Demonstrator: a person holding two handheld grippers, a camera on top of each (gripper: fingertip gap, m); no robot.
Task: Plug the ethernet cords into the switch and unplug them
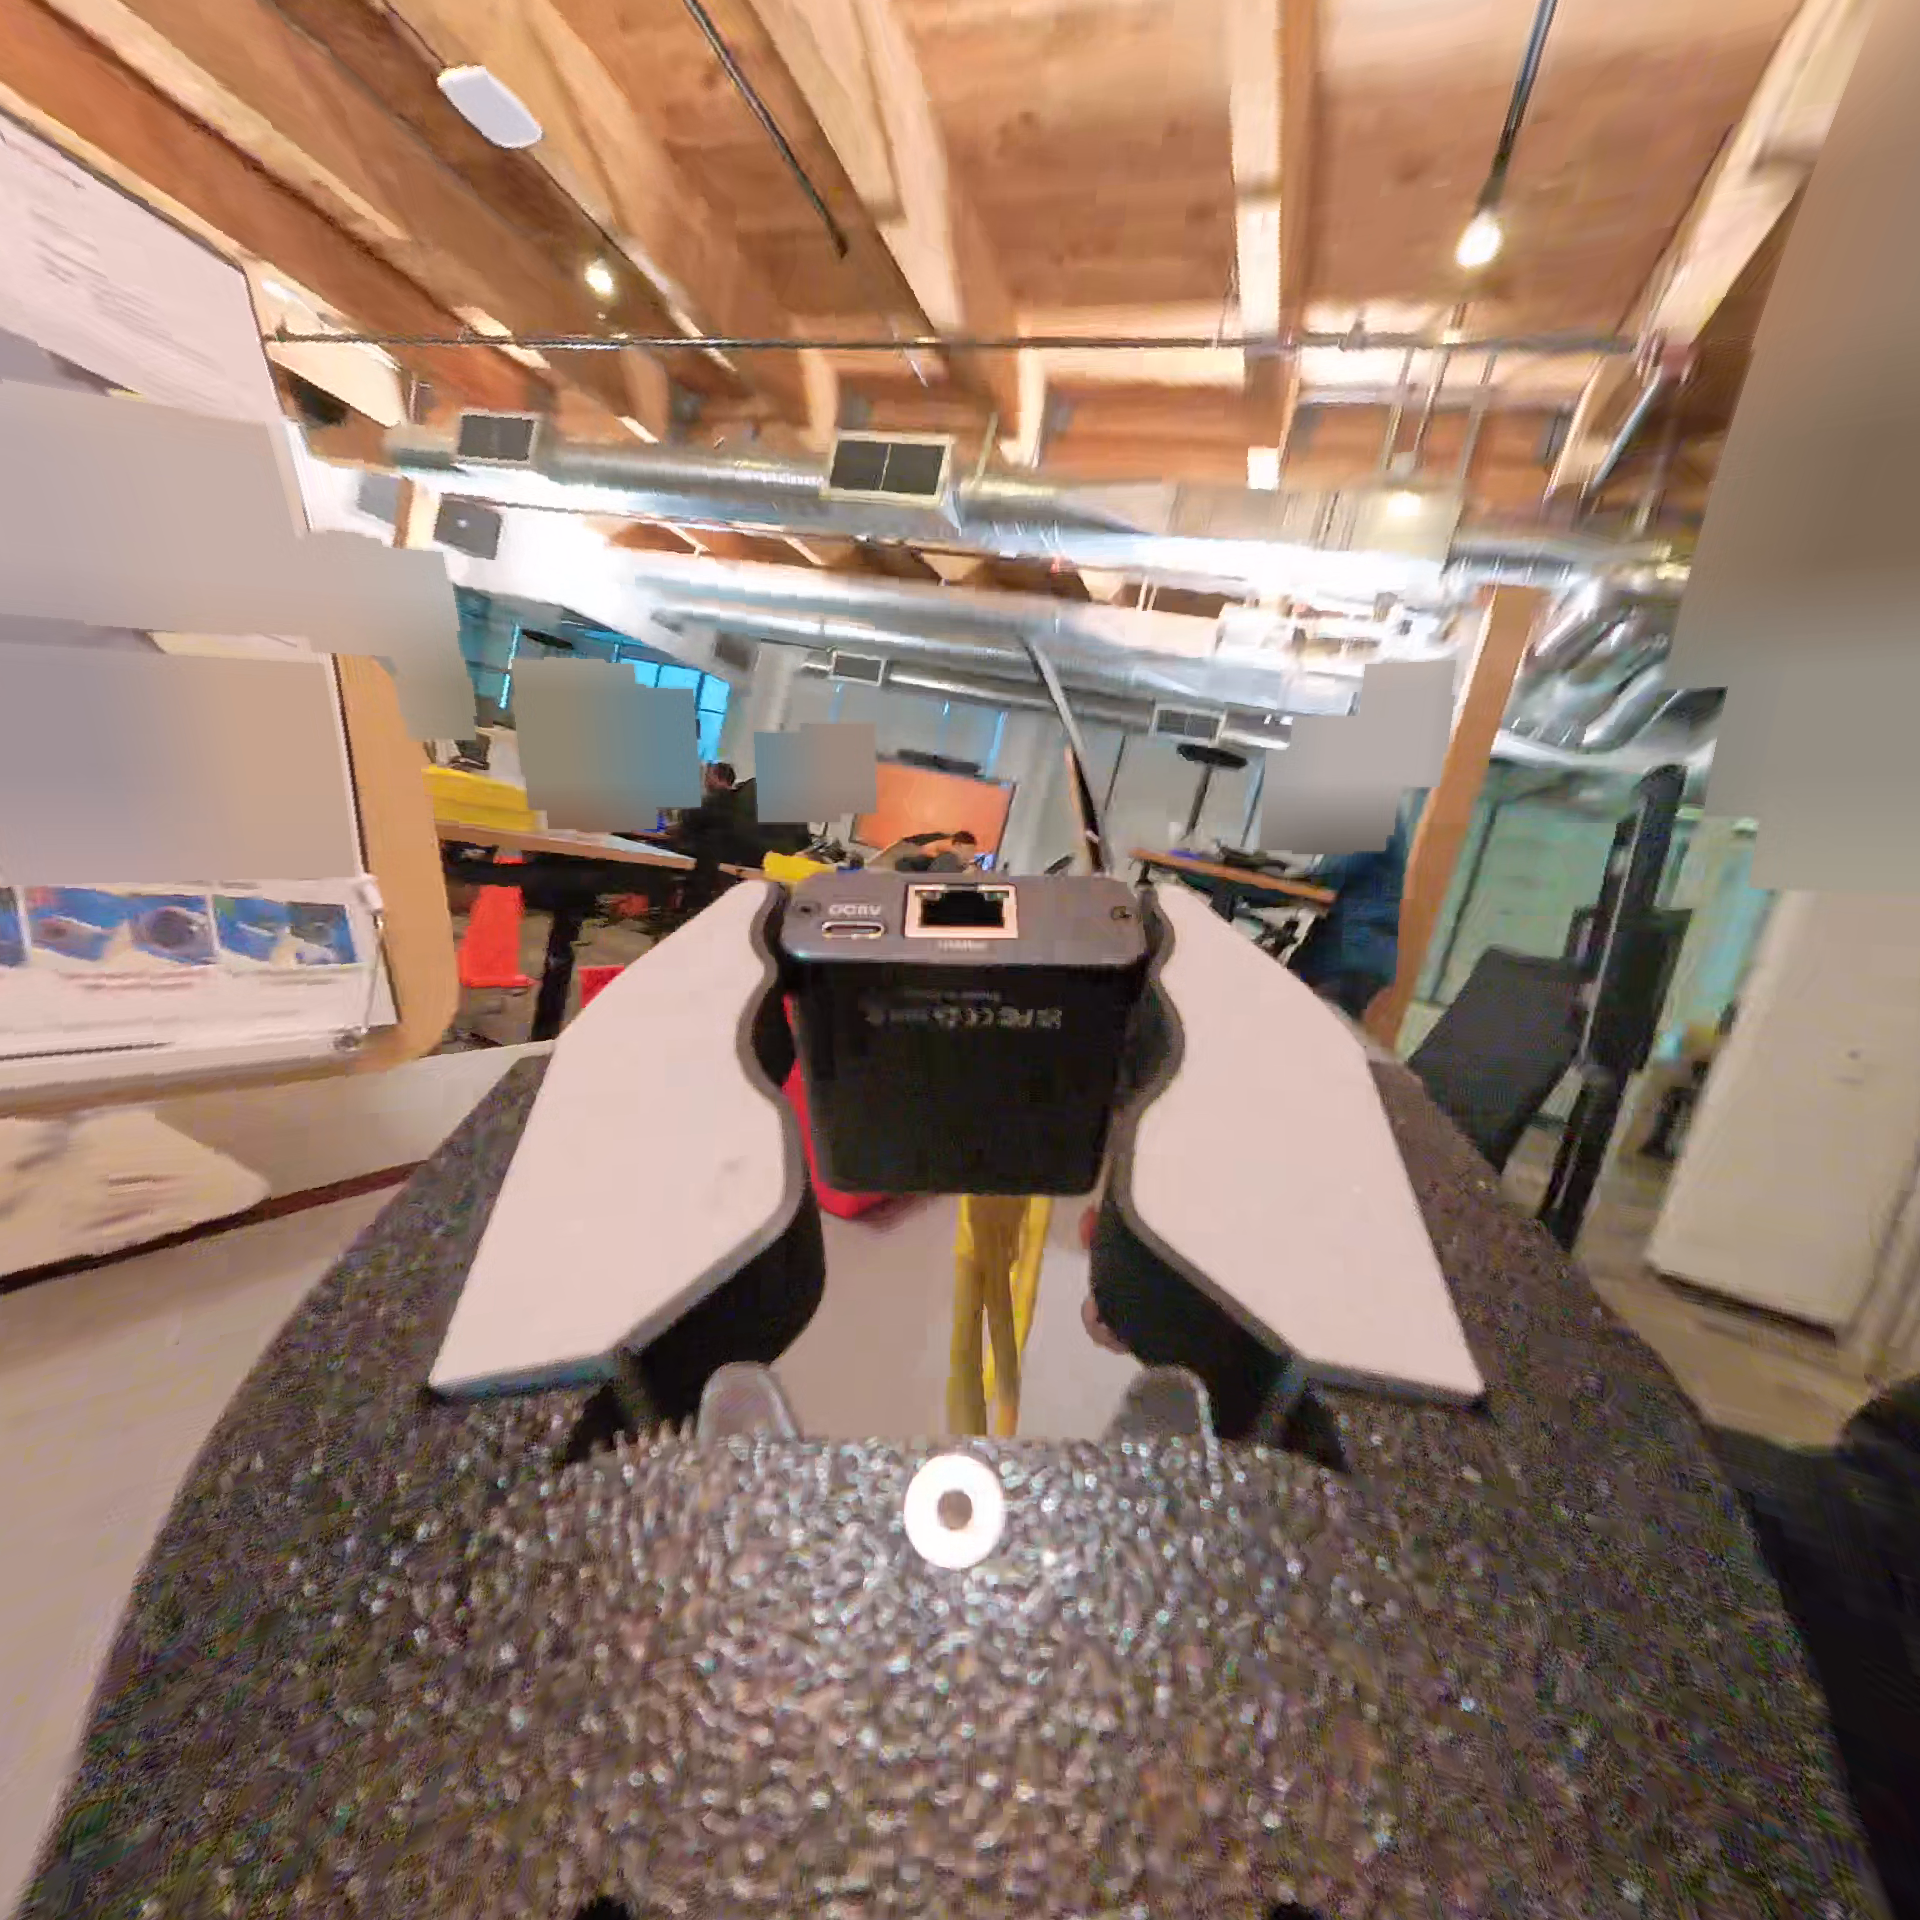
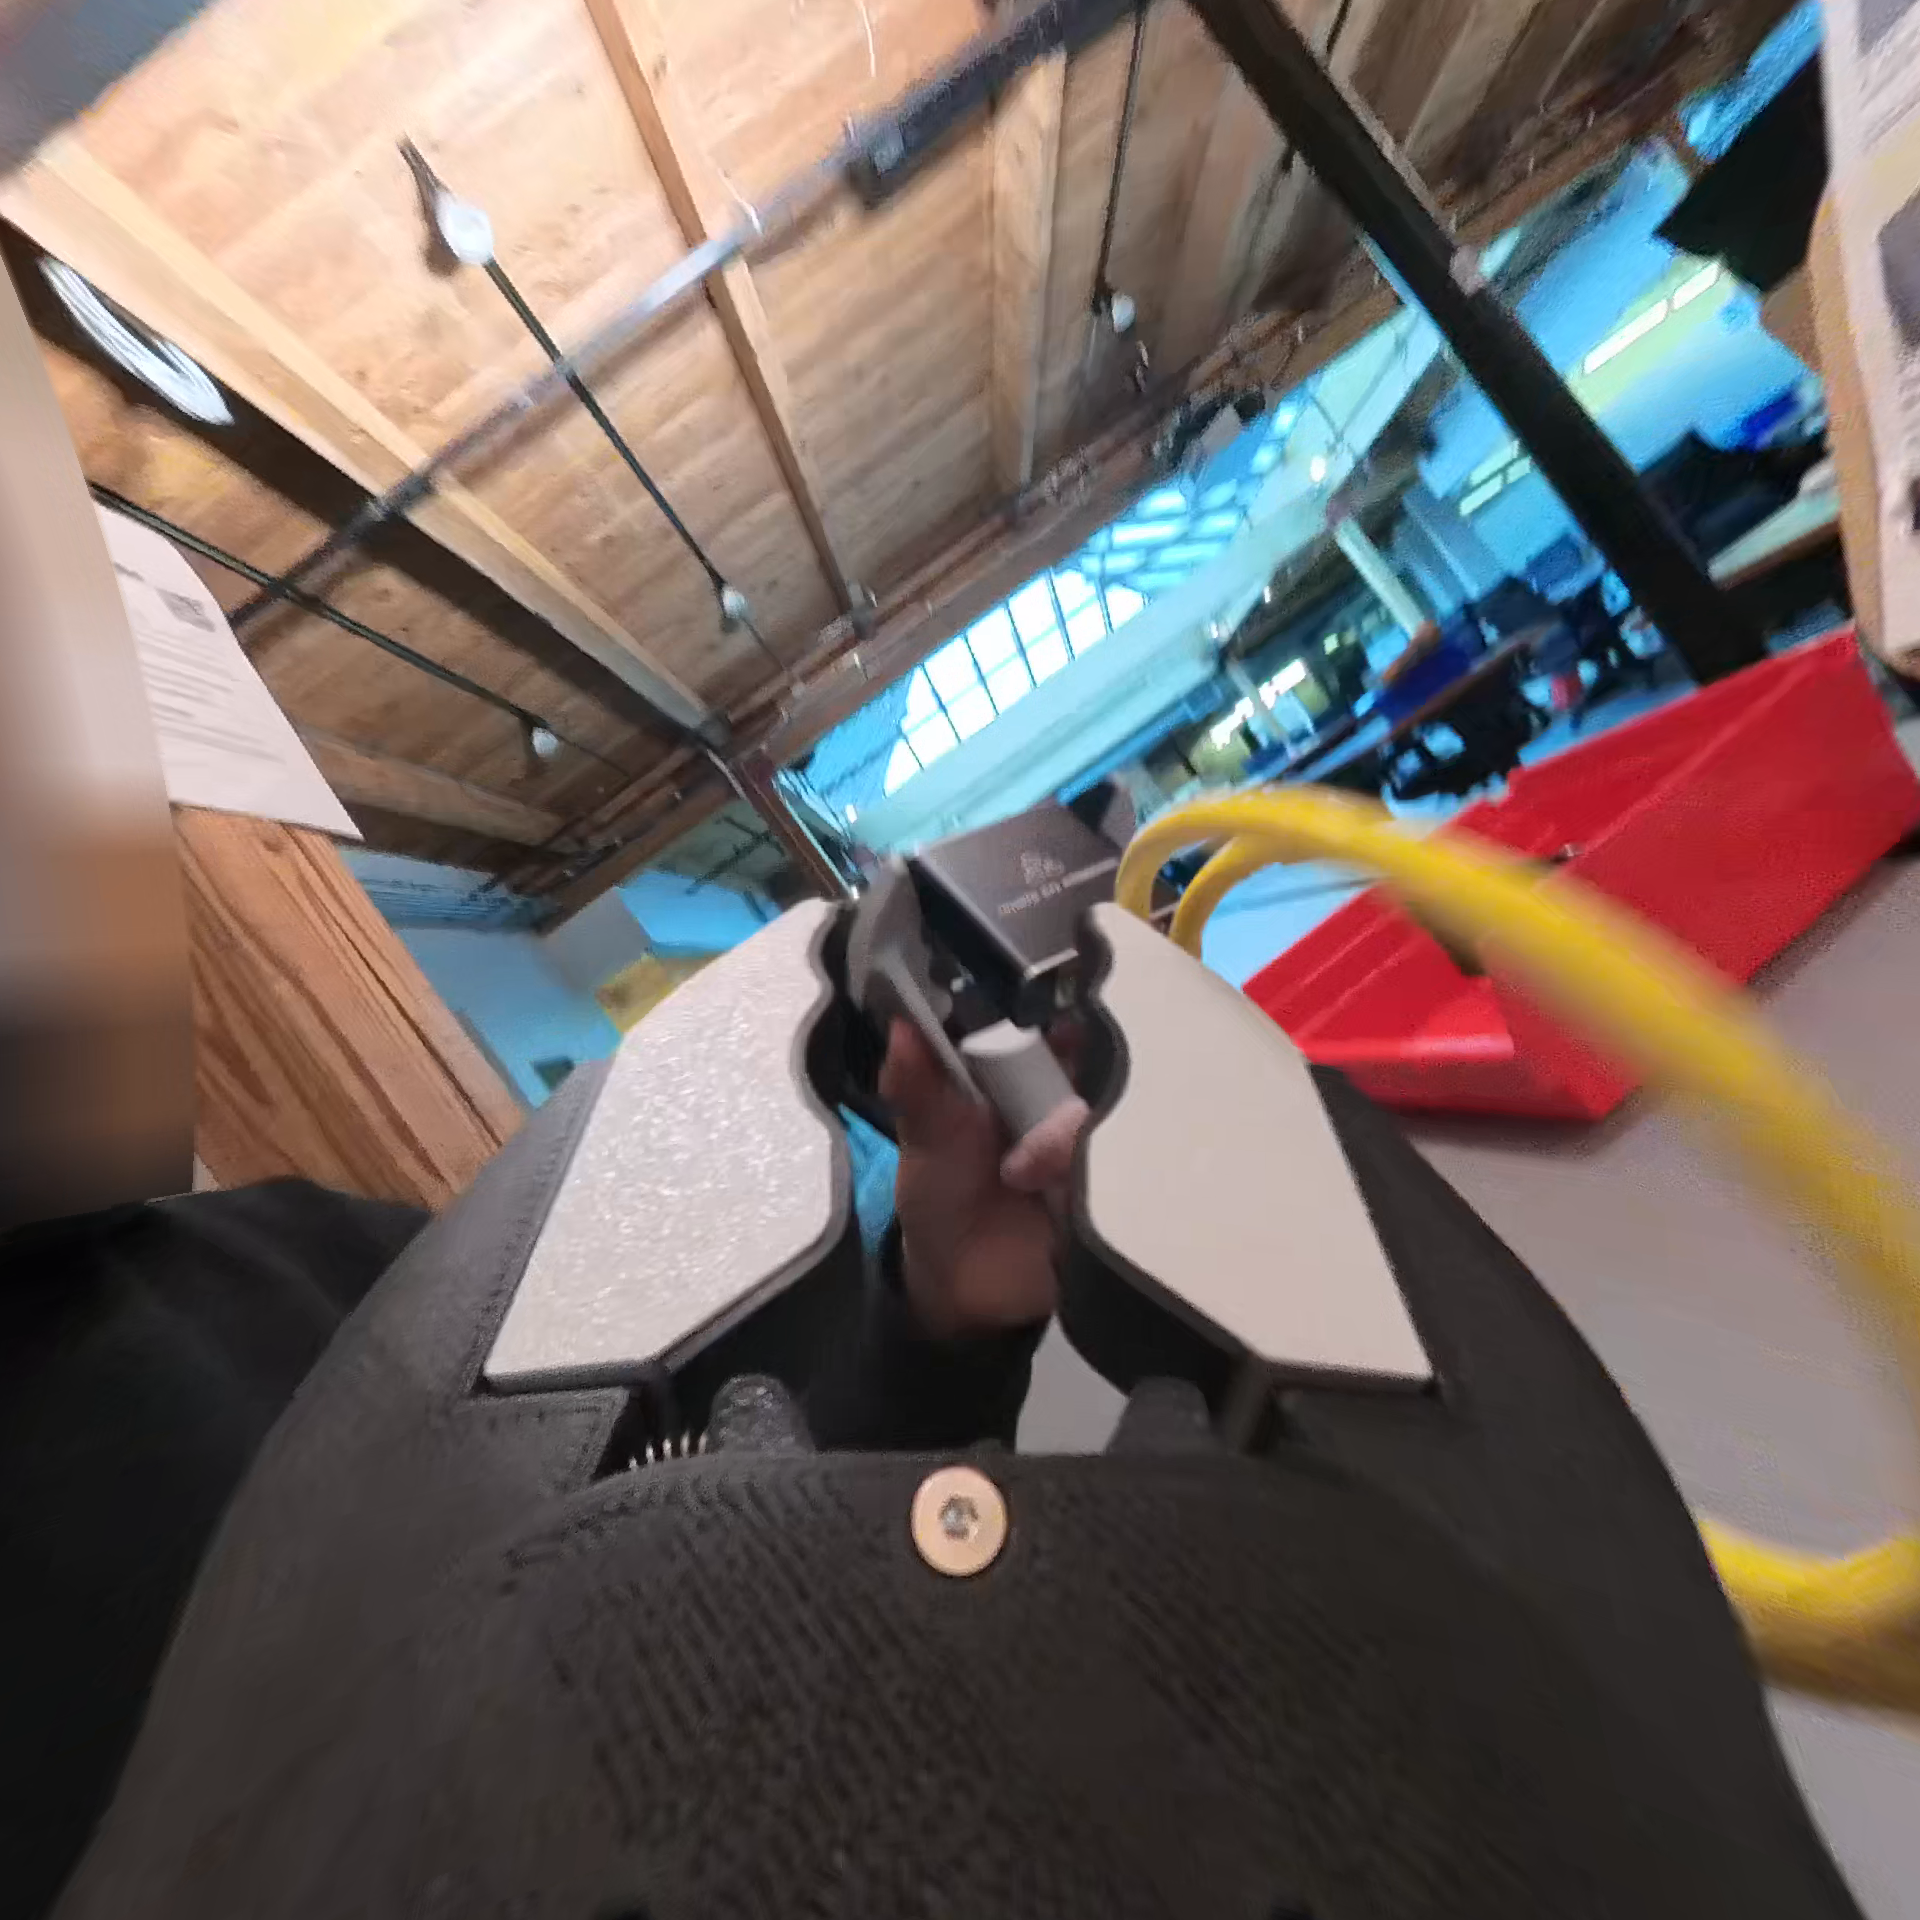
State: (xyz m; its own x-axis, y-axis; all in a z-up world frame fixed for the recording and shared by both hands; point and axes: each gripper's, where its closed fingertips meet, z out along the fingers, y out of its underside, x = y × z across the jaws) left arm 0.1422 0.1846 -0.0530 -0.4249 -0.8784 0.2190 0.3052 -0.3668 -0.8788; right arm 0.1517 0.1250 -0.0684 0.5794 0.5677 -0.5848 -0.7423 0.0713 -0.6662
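Observation:
My left gripper (image 1: 961, 904) is shut on a small black switch (image 1: 961, 1060) and holds it in the air, squeezed between both fingertips. The switch's end with one empty ethernet port faces away from me. Two yellow ethernet cords (image 1: 992, 1309) hang from under its near end. In the right wrist view the switch (image 2: 1023, 883) sits beyond my right gripper (image 2: 966, 935), which is open with nothing between its fingers. The yellow cords (image 2: 1558, 966) loop out of the switch's right side and sweep down past my right finger. A hand (image 2: 966, 1216) holds the left gripper below the switch.
A red bin (image 2: 1662, 914) stands on the grey table (image 2: 1662, 1299) to the right. A wooden post (image 2: 312, 987) is at the left. A board with papers (image 1: 156, 727) stands at the left, and a black chair (image 1: 1507, 1039) at the right. The gap from one gripper's tips to the other's is roughly 7 centimeters.

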